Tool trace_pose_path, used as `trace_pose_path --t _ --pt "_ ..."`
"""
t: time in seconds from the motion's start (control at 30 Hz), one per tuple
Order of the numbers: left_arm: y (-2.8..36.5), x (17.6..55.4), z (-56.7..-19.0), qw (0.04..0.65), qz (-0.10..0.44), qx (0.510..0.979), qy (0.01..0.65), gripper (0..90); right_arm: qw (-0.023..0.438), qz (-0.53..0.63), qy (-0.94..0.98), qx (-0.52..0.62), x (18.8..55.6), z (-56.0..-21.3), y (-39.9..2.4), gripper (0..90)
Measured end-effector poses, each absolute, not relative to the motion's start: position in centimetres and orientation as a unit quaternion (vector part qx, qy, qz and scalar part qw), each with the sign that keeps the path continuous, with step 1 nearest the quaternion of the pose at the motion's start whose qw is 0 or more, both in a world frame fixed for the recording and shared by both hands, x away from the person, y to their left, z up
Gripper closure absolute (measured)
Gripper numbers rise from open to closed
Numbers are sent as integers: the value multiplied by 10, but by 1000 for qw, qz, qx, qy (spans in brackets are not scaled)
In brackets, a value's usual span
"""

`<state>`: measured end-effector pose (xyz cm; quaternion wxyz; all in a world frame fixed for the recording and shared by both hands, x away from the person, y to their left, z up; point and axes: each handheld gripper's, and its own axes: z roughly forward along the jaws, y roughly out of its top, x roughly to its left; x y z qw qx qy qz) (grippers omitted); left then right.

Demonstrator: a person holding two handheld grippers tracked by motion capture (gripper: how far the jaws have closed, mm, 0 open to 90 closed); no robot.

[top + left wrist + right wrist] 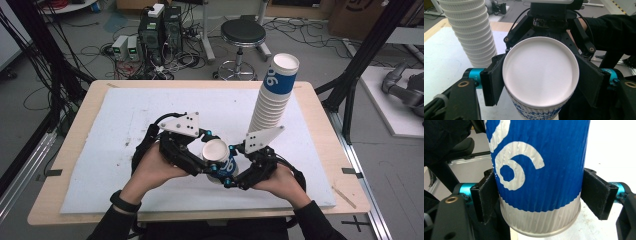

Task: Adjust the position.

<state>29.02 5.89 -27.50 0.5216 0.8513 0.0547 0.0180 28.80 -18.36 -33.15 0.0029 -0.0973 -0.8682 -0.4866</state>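
A single blue-and-white paper cup (220, 161) sits between the two claws near the front middle of the surface (125, 120), its white inside facing up toward the high view. In the left gripper view the cup's round rim (540, 72) lies between the two black jaws, and both pads press against the wall just under the rim, so the left claw (197, 162) is pinching the cup. In the right gripper view the cup's ribbed blue wall with a white figure on it (536, 167) stands between the jaws of the right claw (240, 172). The pad on that view's left touches the wall, and the pad on the other side stands just beside the wall near the white band. Whether that far pad presses on the cup I cannot tell.

Just behind the cup and to its right, a tall stack of cups (272, 95) rises from the surface and leans to the right, with a blue cup at its top. A person's hands hold the claws from the front edge of the surface, on either side of the cup. The cup, the stack and the claws are all over a white sheet (100, 165) that covers most of the wooden top. Beyond the far edge, well behind the cup, a black stool (243, 35) and some computer cases (160, 32) stand on the floor among cables.
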Motion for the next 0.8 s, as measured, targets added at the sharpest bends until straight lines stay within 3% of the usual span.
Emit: trace_pose_path --t 0.8 --pt "76 297 -272 588 -3 807 59 293 13 -538 -836 -105 290 -324 -195 139"
